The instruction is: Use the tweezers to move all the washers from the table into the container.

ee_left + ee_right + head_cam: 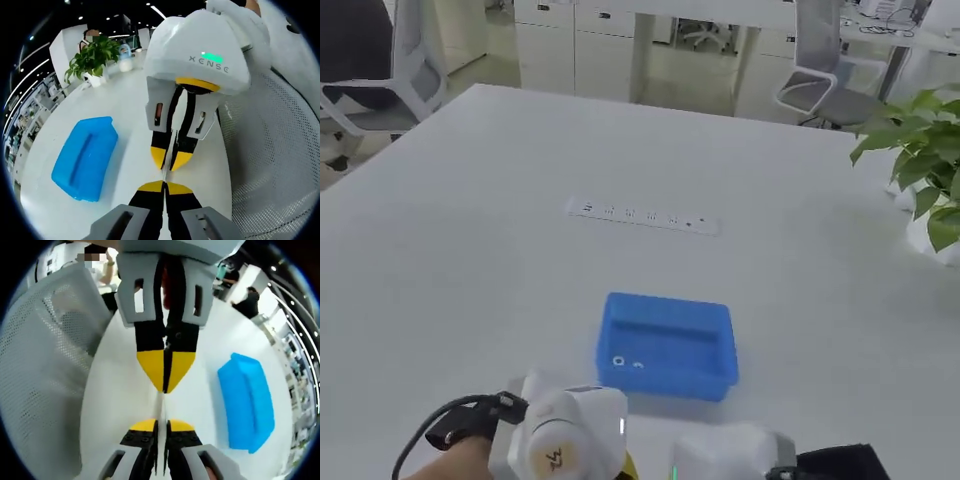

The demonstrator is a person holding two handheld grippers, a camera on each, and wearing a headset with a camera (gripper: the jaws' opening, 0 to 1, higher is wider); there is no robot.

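Head view: blue container (665, 382) on the white counter (470, 250), two washers (618, 361) lying inside near its front left corner.

Left gripper view: left tool (164, 186) tip to tip with the right tool (170, 159), both pinched narrow on the thin tweezers (173, 147); container off to the left.

Right gripper view: thin silvery blade bridging the two closed tips; container at the right.

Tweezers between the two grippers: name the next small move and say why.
Likely open the fingers of the left gripper and draw it back, leaving the thin silver tweezers with the right gripper. Both grippers meet tip to tip, each seemingly shut on the tweezers, which run further into the right one. Two small washers lie in the blue plastic container.
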